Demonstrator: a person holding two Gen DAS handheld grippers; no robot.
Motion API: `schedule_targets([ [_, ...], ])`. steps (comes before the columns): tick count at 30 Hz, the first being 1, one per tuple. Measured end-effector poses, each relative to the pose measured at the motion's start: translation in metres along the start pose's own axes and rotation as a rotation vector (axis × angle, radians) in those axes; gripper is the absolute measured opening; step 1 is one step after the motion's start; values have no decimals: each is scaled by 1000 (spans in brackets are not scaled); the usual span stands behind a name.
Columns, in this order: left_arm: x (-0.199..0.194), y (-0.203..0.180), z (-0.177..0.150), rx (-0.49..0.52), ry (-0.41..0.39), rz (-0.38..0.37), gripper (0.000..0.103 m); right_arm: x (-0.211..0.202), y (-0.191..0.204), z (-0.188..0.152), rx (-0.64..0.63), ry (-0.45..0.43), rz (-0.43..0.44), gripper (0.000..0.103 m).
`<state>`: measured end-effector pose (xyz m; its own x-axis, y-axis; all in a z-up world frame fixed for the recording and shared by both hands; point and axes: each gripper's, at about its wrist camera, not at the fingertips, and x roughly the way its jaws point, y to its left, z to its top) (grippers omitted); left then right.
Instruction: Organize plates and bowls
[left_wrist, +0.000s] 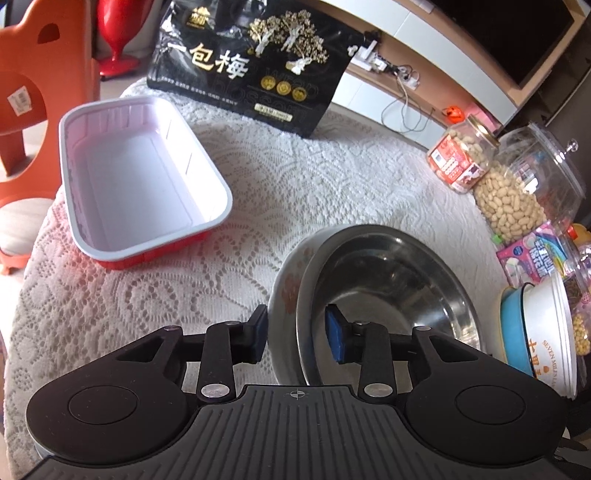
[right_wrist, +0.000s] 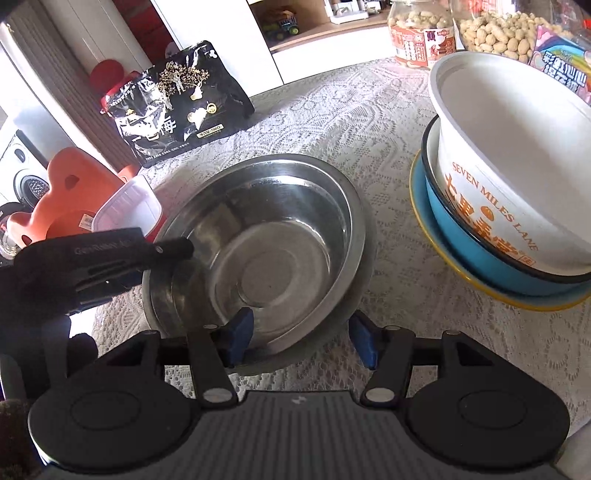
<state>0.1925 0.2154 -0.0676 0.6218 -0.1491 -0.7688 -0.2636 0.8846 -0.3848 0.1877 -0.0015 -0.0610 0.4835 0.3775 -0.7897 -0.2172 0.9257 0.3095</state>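
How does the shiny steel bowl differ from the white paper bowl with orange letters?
The shiny steel bowl is bare metal, wide and shallow; the white paper bowl with orange letters is printed, taller and steeper. The steel bowl sits in a flowered ceramic bowl; the paper bowl is stacked in a blue bowl. Both are round, upright and empty.

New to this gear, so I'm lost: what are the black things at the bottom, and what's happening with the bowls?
Each picture comes from a camera on a hand-held gripper, one in each of a person's hands. The left hand-held gripper straddles the rims of a steel bowl nested in a flowered ceramic bowl; whether it pinches is unclear. The right hand-held gripper stands open across the steel bowl's near rim. The lace tablecloth holds a red tray, a black snack bag and stacked bowls.
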Motion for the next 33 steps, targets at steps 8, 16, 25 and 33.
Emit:
schedule_targets([
  [8, -1, 1, 4, 2, -6, 46, 35, -2, 15, -10, -30, 22, 24, 60],
  [16, -6, 6, 1, -32, -30, 25, 36, -24, 3, -9, -87, -50, 33, 60],
  [25, -89, -41, -6, 8, -393, -33, 36, -102, -17, 7, -308, -348, 13, 61],
  [33, -77, -90, -17, 78, -412, -225, 30, -118, -62, 36, -330, -537, -152, 64],
])
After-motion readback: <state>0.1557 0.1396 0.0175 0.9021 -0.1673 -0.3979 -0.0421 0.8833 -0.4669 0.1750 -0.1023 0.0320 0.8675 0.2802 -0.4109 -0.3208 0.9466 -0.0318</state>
